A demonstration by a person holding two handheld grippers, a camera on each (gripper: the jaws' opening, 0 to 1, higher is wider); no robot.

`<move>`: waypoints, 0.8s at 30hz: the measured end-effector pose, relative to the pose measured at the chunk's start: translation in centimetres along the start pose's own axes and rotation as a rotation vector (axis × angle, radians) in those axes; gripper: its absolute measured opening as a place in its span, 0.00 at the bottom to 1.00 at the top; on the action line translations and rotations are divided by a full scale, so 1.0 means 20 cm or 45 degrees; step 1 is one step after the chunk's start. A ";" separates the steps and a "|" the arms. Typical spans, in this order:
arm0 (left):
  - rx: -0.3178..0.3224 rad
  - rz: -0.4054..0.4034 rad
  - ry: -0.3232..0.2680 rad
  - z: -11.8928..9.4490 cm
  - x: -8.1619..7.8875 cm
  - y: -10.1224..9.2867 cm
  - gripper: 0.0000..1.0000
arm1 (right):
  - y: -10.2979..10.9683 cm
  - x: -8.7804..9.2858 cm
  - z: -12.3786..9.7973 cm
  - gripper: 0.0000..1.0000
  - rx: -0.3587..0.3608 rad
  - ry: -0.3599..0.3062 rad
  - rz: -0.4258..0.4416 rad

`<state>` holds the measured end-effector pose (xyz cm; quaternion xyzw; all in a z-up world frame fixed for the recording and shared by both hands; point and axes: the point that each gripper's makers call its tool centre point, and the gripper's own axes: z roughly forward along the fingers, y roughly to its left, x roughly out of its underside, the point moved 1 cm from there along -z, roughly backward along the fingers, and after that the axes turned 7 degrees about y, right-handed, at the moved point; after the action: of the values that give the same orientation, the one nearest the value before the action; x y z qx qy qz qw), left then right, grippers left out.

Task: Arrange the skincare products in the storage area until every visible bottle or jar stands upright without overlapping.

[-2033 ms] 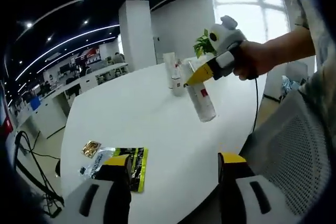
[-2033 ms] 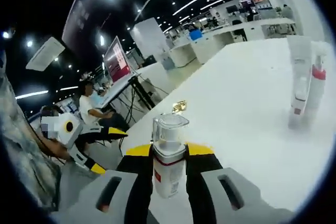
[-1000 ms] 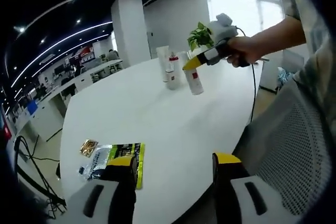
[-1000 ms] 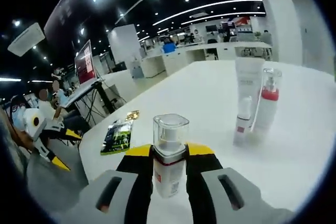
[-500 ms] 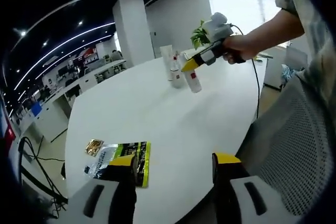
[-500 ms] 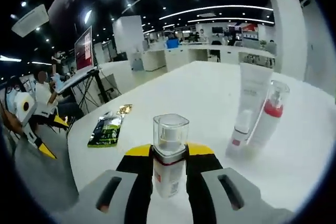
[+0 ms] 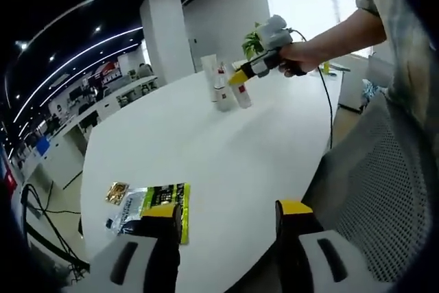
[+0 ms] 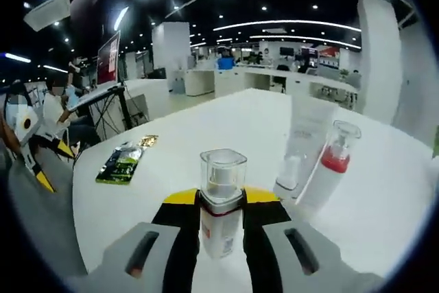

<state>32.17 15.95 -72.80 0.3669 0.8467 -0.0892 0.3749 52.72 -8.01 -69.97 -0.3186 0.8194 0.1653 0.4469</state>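
Bottle (image 8: 222, 200) is sitting clenched in the right gripper (image 8: 221, 221); just ahead, the tube (image 8: 302, 145) and pump bottle (image 8: 328, 169) risk toppling; left gripper (image 7: 223, 228) is gaping, released.

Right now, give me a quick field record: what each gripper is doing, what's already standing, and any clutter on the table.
right gripper: shut on pump bottle, carried near the standing pair
left gripper: open, holding nothing, low over the table's near edge
standing: white tube and red-collared bottle, upright, side by side
clutter: green sachet and gold packet flat on white table
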 end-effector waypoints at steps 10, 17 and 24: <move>0.017 -0.008 0.011 0.01 0.01 0.00 0.55 | -0.23 0.04 0.00 0.21 0.134 -0.106 0.053; 0.012 -0.009 0.024 0.01 0.01 0.00 0.54 | -0.24 0.06 0.05 0.21 0.154 -0.183 0.075; 0.016 -0.012 0.043 0.02 0.03 0.00 0.54 | -0.22 0.11 0.09 0.21 0.142 -0.191 0.046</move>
<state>32.11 16.12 -73.42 0.3667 0.8540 -0.0900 0.3580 55.94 -11.05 -72.77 -0.2651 0.7972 0.1511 0.5209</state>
